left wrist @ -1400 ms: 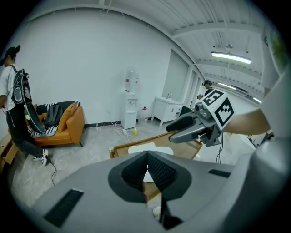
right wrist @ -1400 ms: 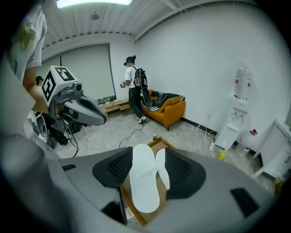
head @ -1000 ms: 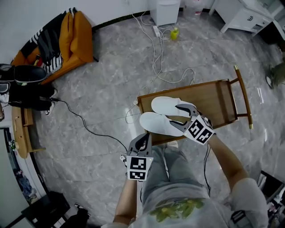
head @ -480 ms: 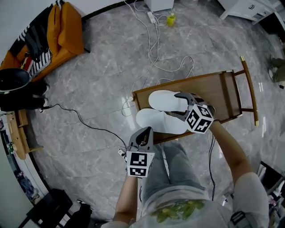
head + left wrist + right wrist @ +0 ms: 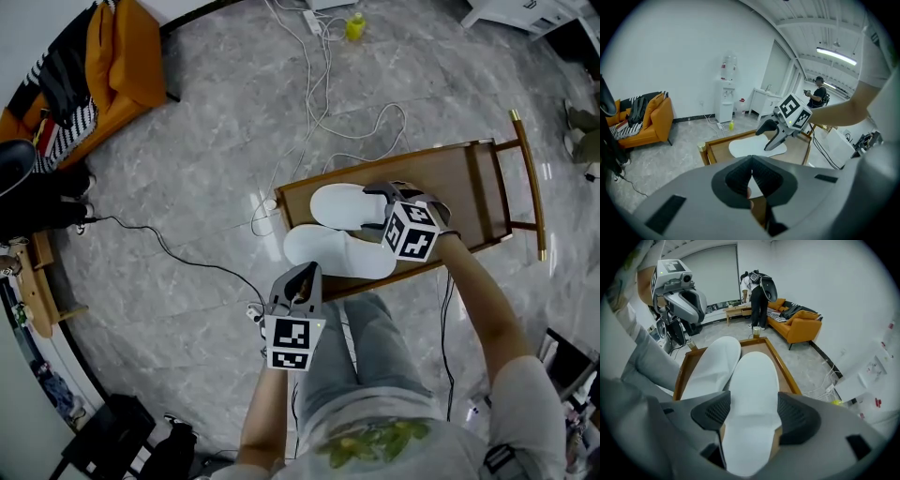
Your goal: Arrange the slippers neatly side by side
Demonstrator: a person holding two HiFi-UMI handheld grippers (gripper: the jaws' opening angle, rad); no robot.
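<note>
- Holding the right gripper (image 5: pixel 369 208) (image 5: pixel 754 413) wide open, having just spread its jaws further, astride the right end of the far slipper (image 5: pixel 339 204) (image 5: pixel 753 380), pads flanking without pressing.
- Holding the left gripper (image 5: pixel 301 274) (image 5: pixel 751 176) closed on nothing, low over the floor (image 5: pixel 197 187), just near-left of the tray table (image 5: pixel 469 183) (image 5: pixel 712 152).
- Showing both white slippers flat on that wooden tray table, lying lengthwise just beside each other, with the near slipper (image 5: pixel 328 251) (image 5: pixel 715 364) reaching slightly further left.
- Beyond, on grey marble: white cables (image 5: pixel 319 84) trailing to the far side, orange sofa (image 5: pixel 131 47) (image 5: pixel 651 124) at far left.
</note>
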